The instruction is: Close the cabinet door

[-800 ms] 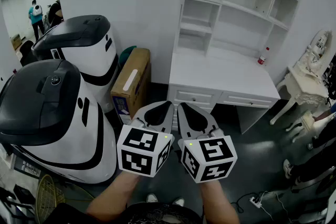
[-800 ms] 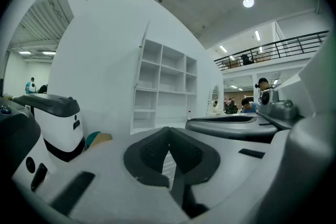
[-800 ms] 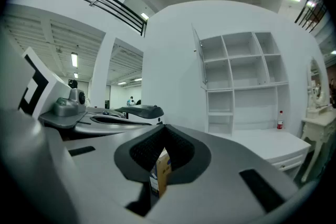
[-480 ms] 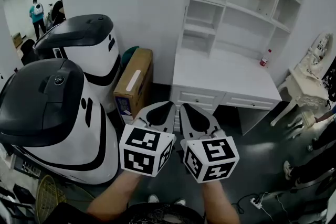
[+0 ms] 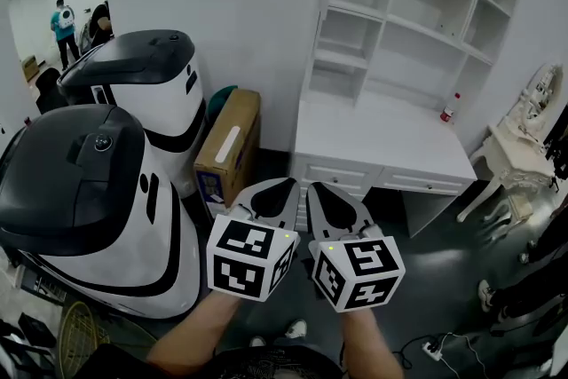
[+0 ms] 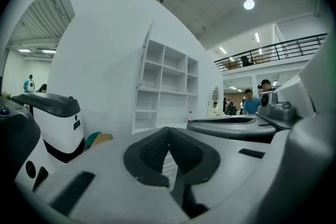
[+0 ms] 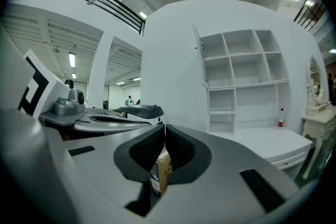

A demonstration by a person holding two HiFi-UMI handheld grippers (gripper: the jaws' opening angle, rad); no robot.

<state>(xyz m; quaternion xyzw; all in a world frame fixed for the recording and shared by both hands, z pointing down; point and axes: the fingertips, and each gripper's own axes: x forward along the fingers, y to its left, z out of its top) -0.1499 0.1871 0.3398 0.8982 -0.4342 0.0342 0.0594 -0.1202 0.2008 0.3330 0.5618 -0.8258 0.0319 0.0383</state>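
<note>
A white shelf cabinet (image 5: 399, 22) stands on a white desk against the wall ahead. Its tall narrow door (image 5: 325, 22) is hinged on the left side and stands open, seen nearly edge-on. That door edge (image 7: 199, 52) shows more plainly in the right gripper view, and the door (image 6: 143, 78) appears again in the left gripper view. My left gripper (image 5: 282, 185) and right gripper (image 5: 316, 188) are held side by side low in front of me, well short of the desk. Both are shut with nothing between the pads.
Two large white-and-black machines (image 5: 98, 191) stand at the left, with a cardboard box (image 5: 229, 142) between them and the desk. A red-capped bottle (image 5: 446, 113) stands on the desk top (image 5: 382, 133). A white ornate table (image 5: 524, 146) is at the right, a power strip (image 5: 437, 348) on the dark floor.
The cabinet and desk have slid slightly right and down in the head view. Both grippers stay shut and side by side.
</note>
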